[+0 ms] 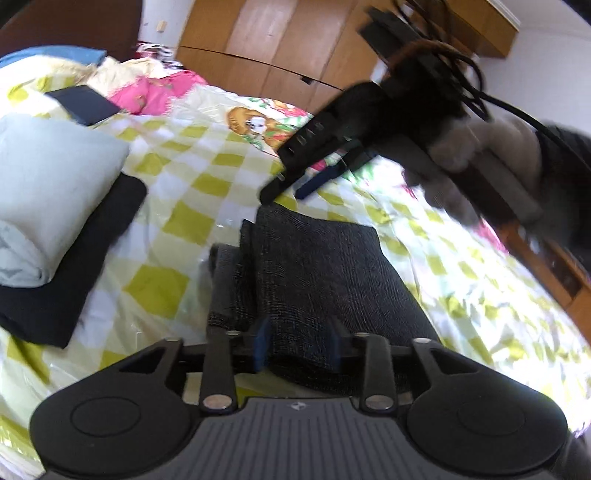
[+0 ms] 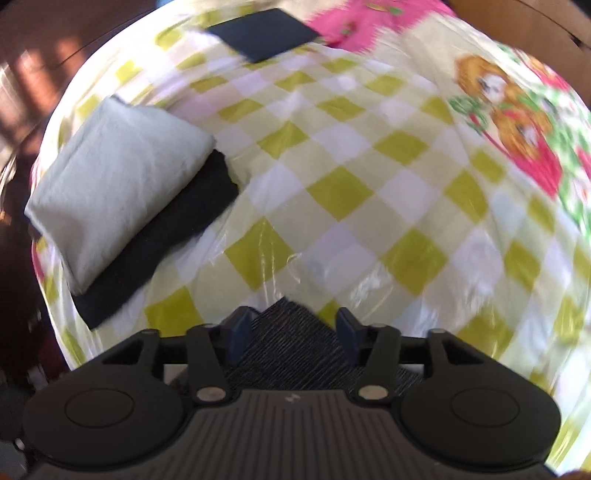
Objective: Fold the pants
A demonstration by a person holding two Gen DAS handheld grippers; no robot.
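Note:
The dark grey pants (image 1: pixel 317 273) lie folded into a thick rectangle on the checked bedspread (image 1: pixel 192 177). My left gripper (image 1: pixel 300 343) is open, its blue pads either side of the near edge of the pants. My right gripper (image 1: pixel 291 188) shows in the left wrist view, held in a gloved hand above the far corner of the pants, blurred. In the right wrist view my right gripper (image 2: pixel 293 332) is open, with a corner of the pants (image 2: pixel 291 328) lying between and below its fingers.
A pale folded garment (image 2: pixel 114 181) lies on a black folded garment (image 2: pixel 162 240) at the left. A small dark folded item (image 2: pixel 264 33) and pink bedding (image 2: pixel 373 26) lie farther back. A wooden wardrobe (image 1: pixel 280 40) stands beyond the bed.

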